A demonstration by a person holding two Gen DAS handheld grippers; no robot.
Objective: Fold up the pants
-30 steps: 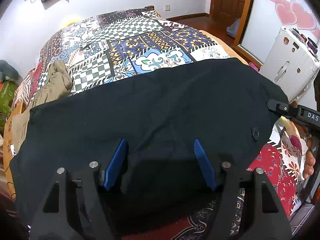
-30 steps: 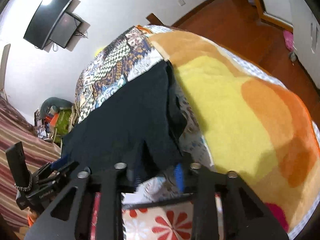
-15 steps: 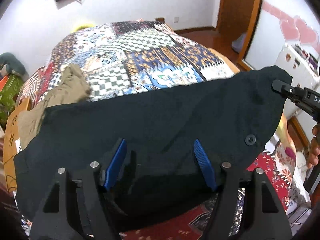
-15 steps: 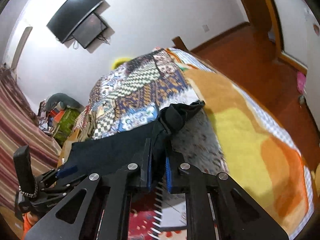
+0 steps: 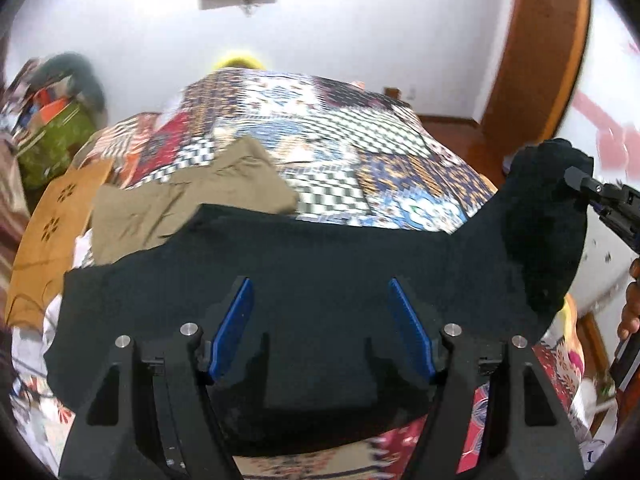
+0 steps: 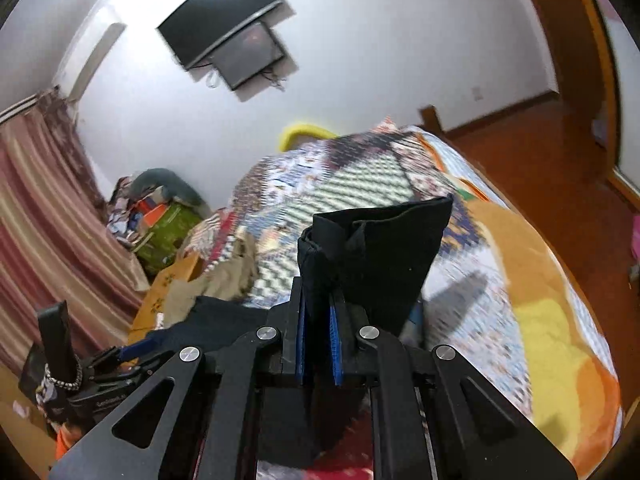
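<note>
Black pants [image 5: 320, 272] hang lifted above the near end of the bed [image 5: 320, 128]. Right gripper [image 6: 318, 344] pinches one waist corner; left gripper [image 5: 322, 328] stands wide, its hold unclear. Folding looks barely begun.

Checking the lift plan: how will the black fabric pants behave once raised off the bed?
The black fabric pants look floppy, sagging below the right gripper. Likely light: one corner pinch holds them up. The unsupported part will probably drag.

Two pants [image 5: 320, 264] [image 5: 192, 204], two screens [image 6: 224, 36]
</note>
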